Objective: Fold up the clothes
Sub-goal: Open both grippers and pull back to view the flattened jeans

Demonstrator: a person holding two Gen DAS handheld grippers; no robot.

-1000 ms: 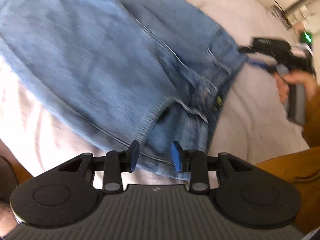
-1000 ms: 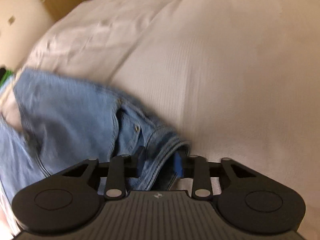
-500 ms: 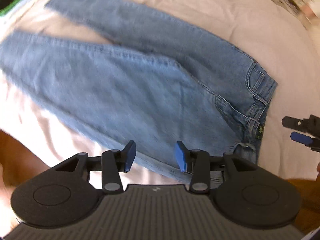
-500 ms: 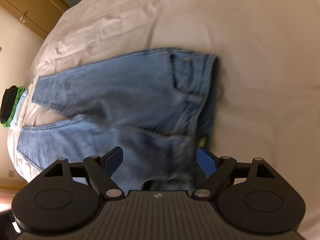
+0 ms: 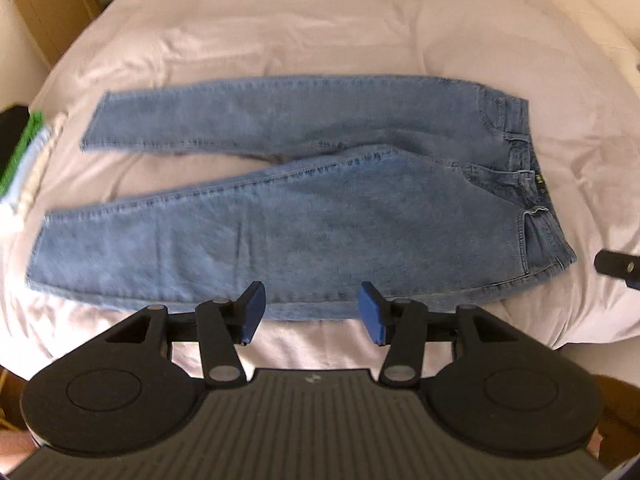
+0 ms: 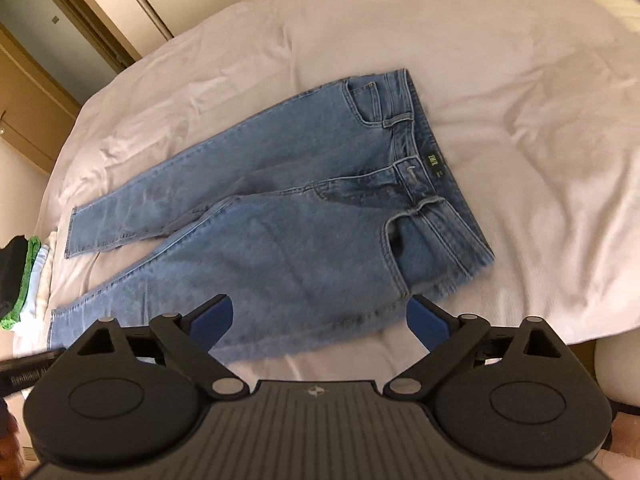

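Light-blue denim jeans (image 5: 320, 216) spread flat on white bedsheet (image 5: 320, 32), fold not started. Left gripper (image 5: 310, 312) and right gripper (image 6: 320, 320) jaws opening, nothing between. Next probly: grab far leg, lay over near one.

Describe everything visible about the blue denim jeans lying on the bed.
The blue denim jeans lie spread flat on the white bedsheet, unfolded, legs splayed in a narrow V towards a stack of folded clothes. The waistband shows belt loops, a pocket and a small dark label with green lettering. The fabric looks mid-wash, slightly rumpled at the crotch. Only the sheet touches them; neither gripper does.
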